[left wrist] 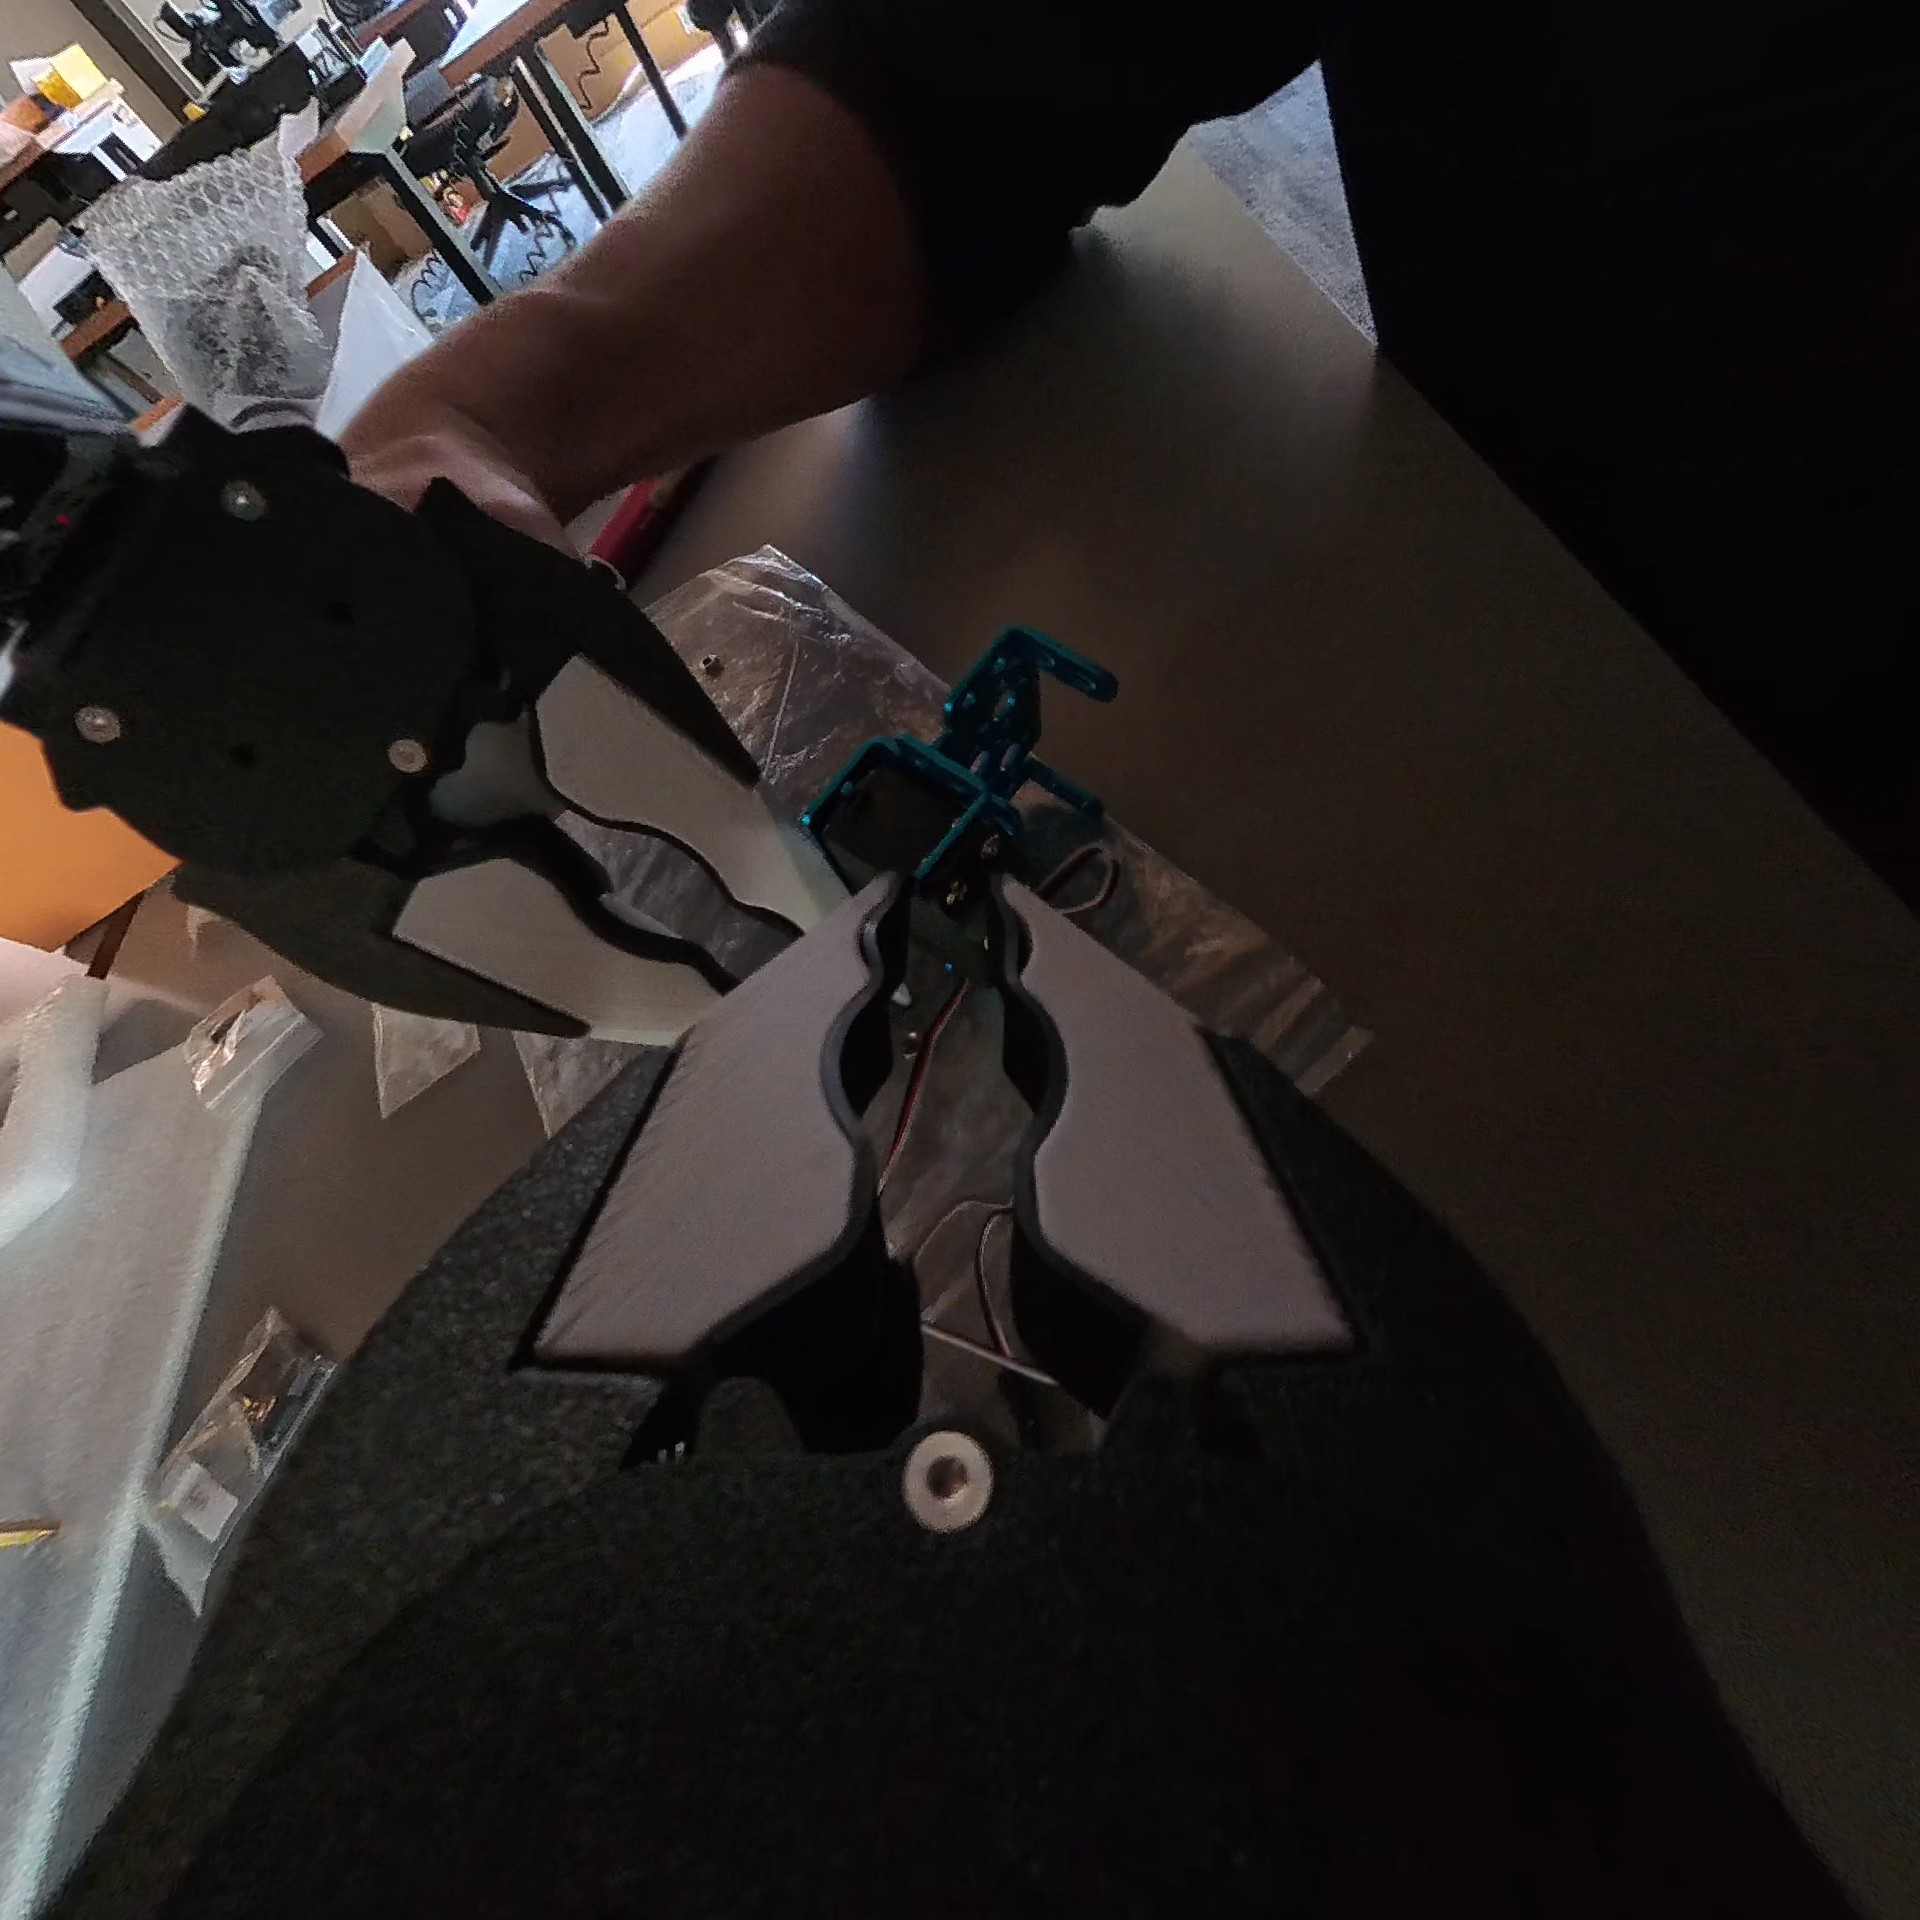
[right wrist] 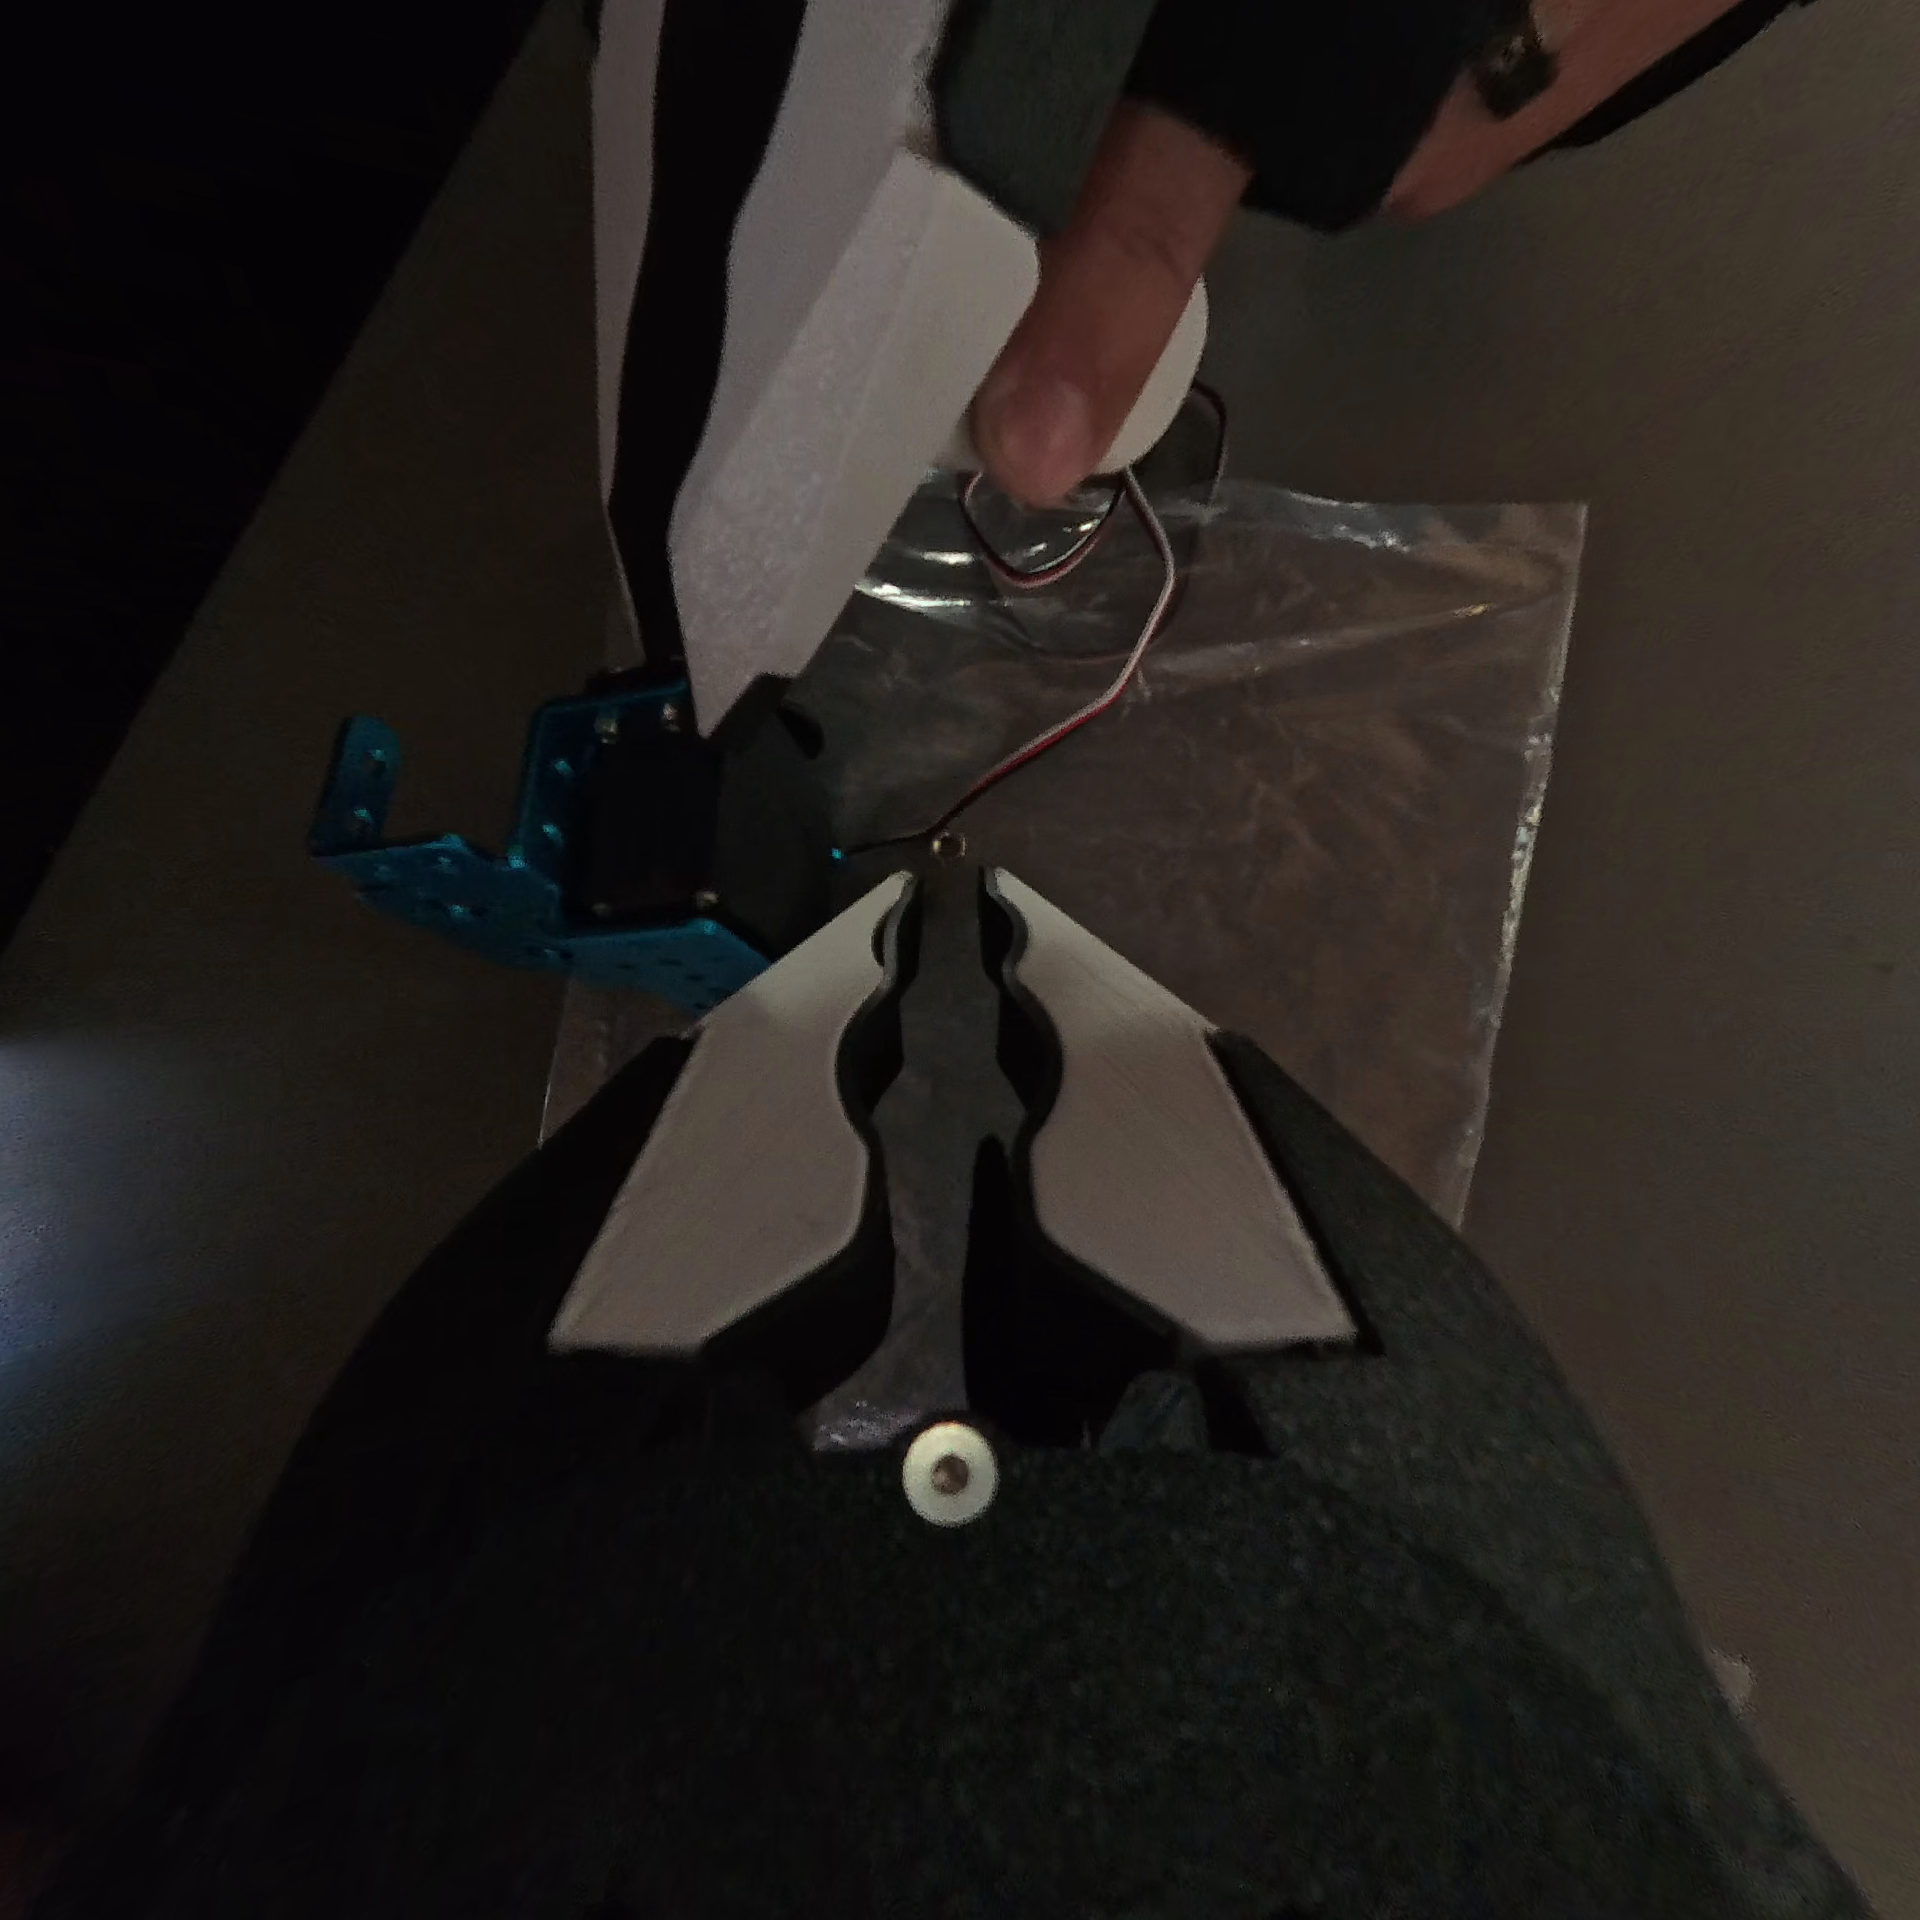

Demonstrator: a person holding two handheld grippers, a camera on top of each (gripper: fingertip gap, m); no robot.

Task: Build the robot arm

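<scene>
My left gripper [left wrist: 948, 883] is shut on a black servo [left wrist: 894, 821] bolted into blue metal brackets [left wrist: 1029, 675] and holds it just above a clear plastic bag [left wrist: 1195, 935]. A red, white and black wire [left wrist: 940, 1029] runs from the servo. The right wrist view shows the servo [right wrist: 644, 831], the brackets [right wrist: 468, 873], the left gripper [right wrist: 769, 727] and the wire's loop [right wrist: 1091, 540] over the bag [right wrist: 1299, 779]. My right gripper [right wrist: 945, 881] stands narrowly open with nothing between its fingers. Its tips are close to the servo and a small brass part [right wrist: 948, 842].
A person's forearm [left wrist: 675, 312] reaches across the grey table [left wrist: 1351, 623]. Bubble wrap [left wrist: 197, 281], white foam [left wrist: 62, 1143] and small bags of parts [left wrist: 249, 1029] lie at the left. The table's edge runs along the dark upper left of the right wrist view [right wrist: 312, 343]. The grippers' ends are close to 6 centimetres from one another.
</scene>
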